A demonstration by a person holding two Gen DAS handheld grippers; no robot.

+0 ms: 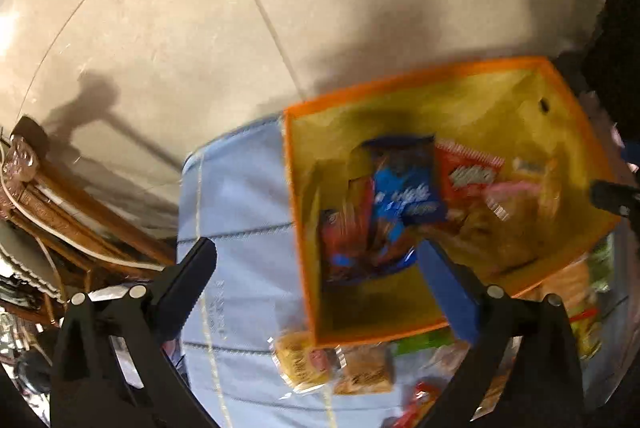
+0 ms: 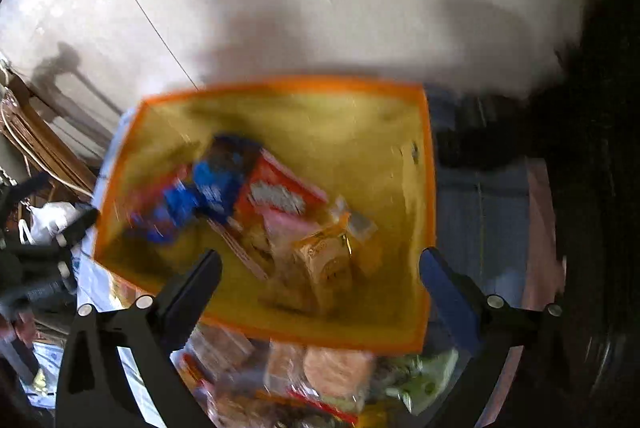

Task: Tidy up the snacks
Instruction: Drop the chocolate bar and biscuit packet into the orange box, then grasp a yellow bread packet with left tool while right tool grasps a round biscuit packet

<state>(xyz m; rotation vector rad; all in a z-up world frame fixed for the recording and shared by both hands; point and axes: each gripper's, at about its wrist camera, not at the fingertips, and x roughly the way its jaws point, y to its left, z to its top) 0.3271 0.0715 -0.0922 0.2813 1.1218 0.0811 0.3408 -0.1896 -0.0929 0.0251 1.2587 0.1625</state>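
Observation:
A yellow fabric bin with an orange rim (image 1: 420, 78) (image 2: 280, 86) stands on a light blue cloth (image 1: 240, 220). Inside lie a blue snack packet (image 1: 404, 184) (image 2: 218, 184), a red packet (image 1: 468, 174) (image 2: 280, 188), a pink-labelled one and clear-wrapped biscuits (image 2: 324, 264). My left gripper (image 1: 316, 264) is open and empty, hovering over the bin's left front corner. My right gripper (image 2: 320, 268) is open and empty above the bin's front half. Its tip also shows at the right edge of the left wrist view (image 1: 612, 194). Both views are motion-blurred.
Loose snack packs lie on the cloth in front of the bin: wrapped biscuits (image 1: 332, 364) (image 2: 336, 368), green packets (image 1: 424, 342) (image 2: 424, 376) and red ones (image 2: 320, 404). Beige tiled floor (image 1: 200, 8) lies beyond. Wooden furniture (image 1: 80, 212) stands at the left.

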